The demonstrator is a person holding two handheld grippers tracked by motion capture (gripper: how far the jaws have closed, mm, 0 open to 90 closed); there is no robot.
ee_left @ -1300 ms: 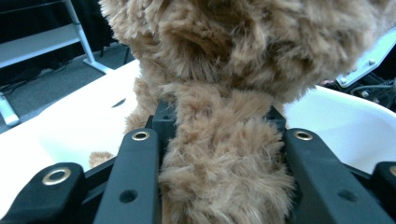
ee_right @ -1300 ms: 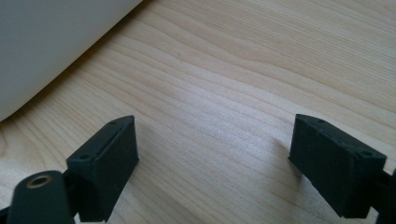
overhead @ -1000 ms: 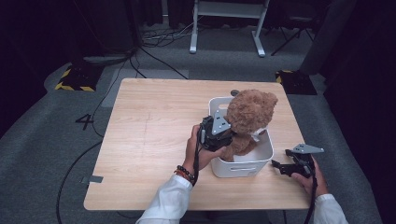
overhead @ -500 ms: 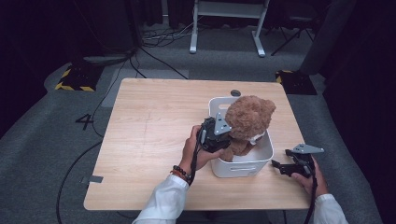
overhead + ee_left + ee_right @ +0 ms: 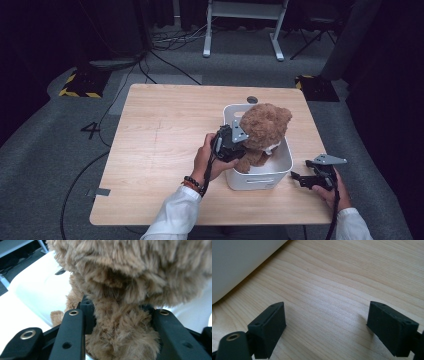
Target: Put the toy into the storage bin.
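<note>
A brown teddy bear [image 5: 265, 127] sits upright in a white plastic bin [image 5: 260, 179] on the right half of the wooden table [image 5: 160, 140]. My left gripper [image 5: 245, 150] reaches over the bin's left wall. In the left gripper view its jaws press into the fur on both sides of the bear's [image 5: 120, 325] body under the head, so my left gripper [image 5: 117, 310] is shut on it. To the right of the bin my right gripper [image 5: 297, 179] rests low over the table. Its jaws point at the bin's wall [image 5: 237, 260], and my right gripper [image 5: 327, 322] stands open with nothing in it.
A small dark round grommet [image 5: 252, 99] lies in the tabletop just behind the bin. Grey carpet with cables and a white stand [image 5: 240, 30] lies beyond the table's far edge. The left half of the table is bare wood.
The bear's head has sunk a little lower over the bin. Both hands have kept their places.
</note>
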